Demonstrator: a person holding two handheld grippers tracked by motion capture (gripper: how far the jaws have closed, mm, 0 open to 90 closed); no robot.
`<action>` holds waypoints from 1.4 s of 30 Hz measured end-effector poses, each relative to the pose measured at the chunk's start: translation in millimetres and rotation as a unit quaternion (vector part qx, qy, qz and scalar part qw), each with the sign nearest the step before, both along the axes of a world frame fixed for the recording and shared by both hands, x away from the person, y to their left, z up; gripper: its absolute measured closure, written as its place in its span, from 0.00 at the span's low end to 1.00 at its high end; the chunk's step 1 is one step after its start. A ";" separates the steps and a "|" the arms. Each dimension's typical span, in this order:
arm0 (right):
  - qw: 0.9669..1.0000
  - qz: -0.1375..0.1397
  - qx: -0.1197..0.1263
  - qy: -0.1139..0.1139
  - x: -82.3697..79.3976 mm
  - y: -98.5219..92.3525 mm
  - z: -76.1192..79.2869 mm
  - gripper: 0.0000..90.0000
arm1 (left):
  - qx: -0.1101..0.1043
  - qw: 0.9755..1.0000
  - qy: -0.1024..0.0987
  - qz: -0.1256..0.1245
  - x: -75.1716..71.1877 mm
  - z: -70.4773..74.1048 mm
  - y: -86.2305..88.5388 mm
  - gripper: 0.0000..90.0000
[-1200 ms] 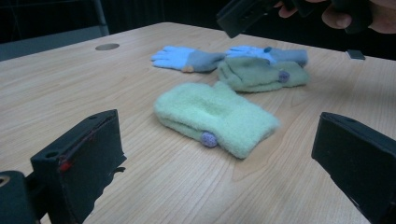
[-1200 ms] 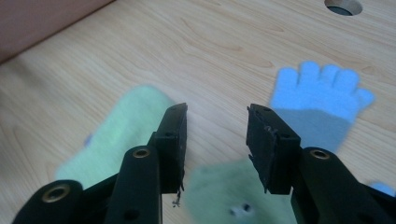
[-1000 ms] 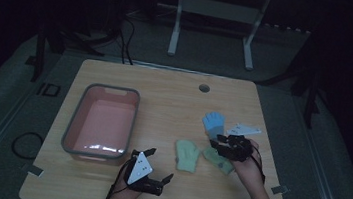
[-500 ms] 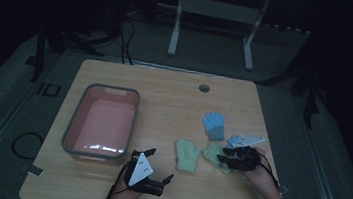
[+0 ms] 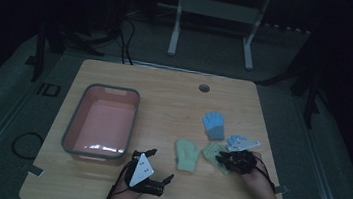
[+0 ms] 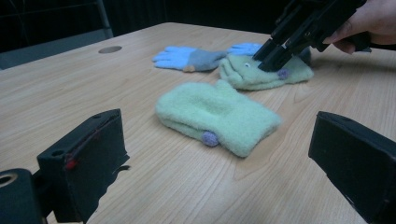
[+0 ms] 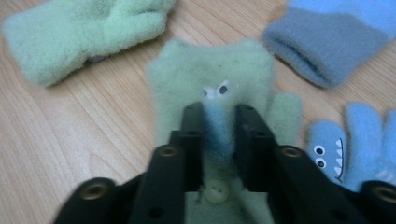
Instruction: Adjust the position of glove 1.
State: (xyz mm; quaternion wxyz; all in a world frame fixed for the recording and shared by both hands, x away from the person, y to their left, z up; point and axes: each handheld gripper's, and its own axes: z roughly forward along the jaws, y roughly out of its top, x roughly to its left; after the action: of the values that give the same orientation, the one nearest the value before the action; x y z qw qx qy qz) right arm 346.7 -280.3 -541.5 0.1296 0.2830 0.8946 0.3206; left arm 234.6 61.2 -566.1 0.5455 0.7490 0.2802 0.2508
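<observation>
Green mitten (image 7: 212, 98) pinched in right gripper (image 7: 218, 122) jaws at the worktop's (image 5: 165, 88) four o'clock; left gripper (image 6: 219, 154) jaws apart.

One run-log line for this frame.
left gripper: open, idle | right gripper: shut on green mitten with eyes | pink bin: empty

The high view is dim and underexposed; the room beyond the bench (image 5: 165, 93) sinks into near-black, and detail there is grainy. A faint glare streak lies on the pink tub's (image 5: 101, 121) floor. Both gripper views are brighter and evenly lit, with soft shadows under the mittens. In the right gripper view the black jaws at the bottom are blurred, out of focus.
</observation>
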 end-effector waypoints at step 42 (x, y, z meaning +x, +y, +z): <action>0.925 -0.363 0.110 -0.023 -54.9 40.6 21.5 0.94 | -0.013 1.000 0.008 0.007 1.4 -0.1 2.6 0.02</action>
State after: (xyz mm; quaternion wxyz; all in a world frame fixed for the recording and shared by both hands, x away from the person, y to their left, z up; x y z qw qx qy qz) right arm 291.8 -239.7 -520.0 0.2256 0.5936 0.6865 0.3541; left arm 236.0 63.9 -566.2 0.5512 0.7418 0.2931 0.2451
